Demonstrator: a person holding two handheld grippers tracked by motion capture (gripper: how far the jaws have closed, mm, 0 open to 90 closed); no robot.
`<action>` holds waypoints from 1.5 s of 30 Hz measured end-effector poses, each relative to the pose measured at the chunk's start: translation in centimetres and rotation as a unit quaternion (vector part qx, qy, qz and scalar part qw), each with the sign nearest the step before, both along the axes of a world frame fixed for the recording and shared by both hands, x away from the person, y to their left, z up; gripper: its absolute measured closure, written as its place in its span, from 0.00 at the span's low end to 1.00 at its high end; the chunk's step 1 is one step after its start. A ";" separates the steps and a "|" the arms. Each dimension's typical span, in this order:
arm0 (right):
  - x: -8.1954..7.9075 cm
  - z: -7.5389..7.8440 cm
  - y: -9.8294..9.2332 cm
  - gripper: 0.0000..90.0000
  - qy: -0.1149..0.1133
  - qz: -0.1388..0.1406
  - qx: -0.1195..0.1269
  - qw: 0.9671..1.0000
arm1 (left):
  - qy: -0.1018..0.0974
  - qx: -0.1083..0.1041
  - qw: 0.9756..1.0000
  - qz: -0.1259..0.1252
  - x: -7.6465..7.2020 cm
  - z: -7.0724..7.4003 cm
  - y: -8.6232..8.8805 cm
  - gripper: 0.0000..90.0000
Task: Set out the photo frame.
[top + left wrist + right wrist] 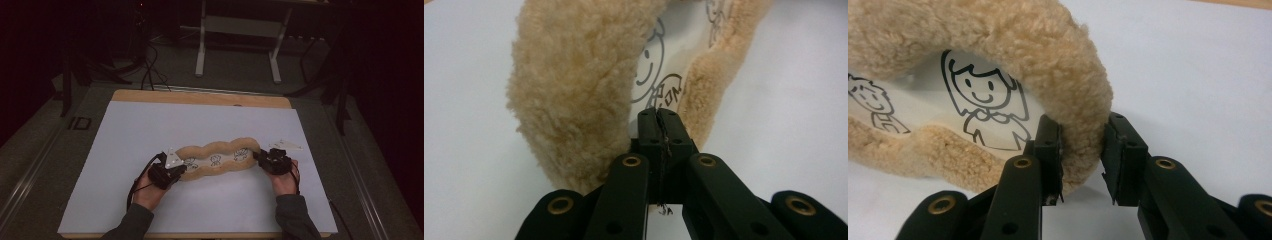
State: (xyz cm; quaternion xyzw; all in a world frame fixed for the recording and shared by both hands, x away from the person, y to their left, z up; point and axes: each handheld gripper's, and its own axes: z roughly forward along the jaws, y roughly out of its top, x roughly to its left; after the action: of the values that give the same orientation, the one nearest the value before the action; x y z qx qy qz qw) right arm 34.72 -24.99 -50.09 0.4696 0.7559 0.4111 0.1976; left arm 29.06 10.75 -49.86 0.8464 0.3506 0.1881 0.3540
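While the left tongs (659, 125) stay out of the fleece, pinched together on the thin printed lining at the near end of the fleecy cartoon-print insole (216, 159), the right tongs (1082, 150) clamp the plush rim at the far end. The insole lies stretched between them on the white bench (150, 130). This looks like the two-ended grasp; next comes an even lift, both grips firm.

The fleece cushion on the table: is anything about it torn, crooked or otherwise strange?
Nothing looks damaged. The fleece cushion lies slightly slanted on the white sheet, its right end farther from the person. The left gripper is shut on the thin printed panel at one end; the right gripper pinches the fluffy rim at the other end.
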 end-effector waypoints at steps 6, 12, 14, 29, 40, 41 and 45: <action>-1.0 0.0 0.2 0.78 0.004 -0.011 0.001 1.000 | -0.002 0.004 1.000 0.007 0.7 0.0 0.3 1.00; -1.8 0.1 0.3 0.78 0.005 -0.019 0.000 1.000 | -0.001 0.004 1.000 0.013 1.3 0.0 0.5 1.00; -2.1 0.1 0.3 0.78 0.007 -0.021 0.001 1.000 | 0.000 0.001 1.000 0.017 1.5 0.0 0.6 1.00; -3.4 0.1 0.5 0.77 0.010 -0.028 0.009 1.000 | 0.004 0.000 0.999 0.032 2.3 0.2 0.9 1.00; -3.6 0.1 0.1 0.53 0.008 -0.018 0.021 1.000 | -0.002 -0.029 0.999 0.022 0.7 1.0 1.7 0.93; -3.7 0.2 0.0 0.51 0.008 -0.019 0.019 1.000 | -0.003 -0.031 0.999 0.025 0.5 1.1 1.9 0.92; -4.1 0.2 -0.4 0.45 0.007 -0.016 0.018 1.000 | -0.015 -0.044 0.998 0.037 -0.3 1.3 2.8 0.88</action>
State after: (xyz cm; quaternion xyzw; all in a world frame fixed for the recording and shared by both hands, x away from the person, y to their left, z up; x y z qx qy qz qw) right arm 30.60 -25.39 -49.90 0.4882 0.7422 0.4177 0.1905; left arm 28.73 13.55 -48.52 0.8133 0.3846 0.1979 0.3892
